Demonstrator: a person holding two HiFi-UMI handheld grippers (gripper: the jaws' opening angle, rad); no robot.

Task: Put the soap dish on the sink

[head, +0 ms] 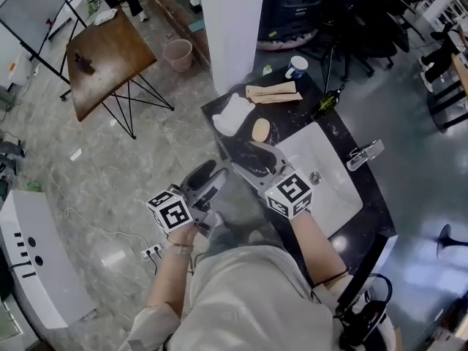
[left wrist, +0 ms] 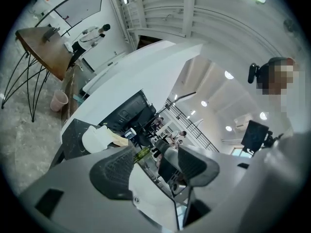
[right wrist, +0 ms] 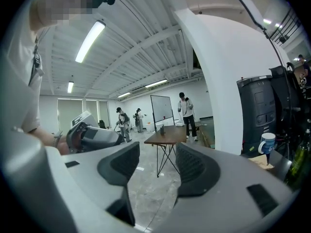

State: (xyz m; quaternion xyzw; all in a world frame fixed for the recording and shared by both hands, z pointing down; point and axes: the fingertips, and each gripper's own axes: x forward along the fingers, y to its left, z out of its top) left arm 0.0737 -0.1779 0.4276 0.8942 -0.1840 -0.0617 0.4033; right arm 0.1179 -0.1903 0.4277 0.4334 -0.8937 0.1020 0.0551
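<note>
Head view, grippers: two, the left gripper (head: 213, 175) and the right gripper (head: 254, 159), side by side at the counter's (head: 378, 209) near edge.
Head view, soap dish: one, white (head: 232, 114), on the black counter left of the sink (head: 322, 170), apart from both grippers.
Head view, soap: one yellow bar (head: 260, 130), just beside the dish.
Left gripper view: left gripper (left wrist: 153, 161) jaws apart, nothing between; one soap dish (left wrist: 97, 139) ahead.
Right gripper view: right gripper (right wrist: 158, 161) jaws apart, empty; one mug (right wrist: 266, 143), one wooden table (right wrist: 167, 136).
</note>
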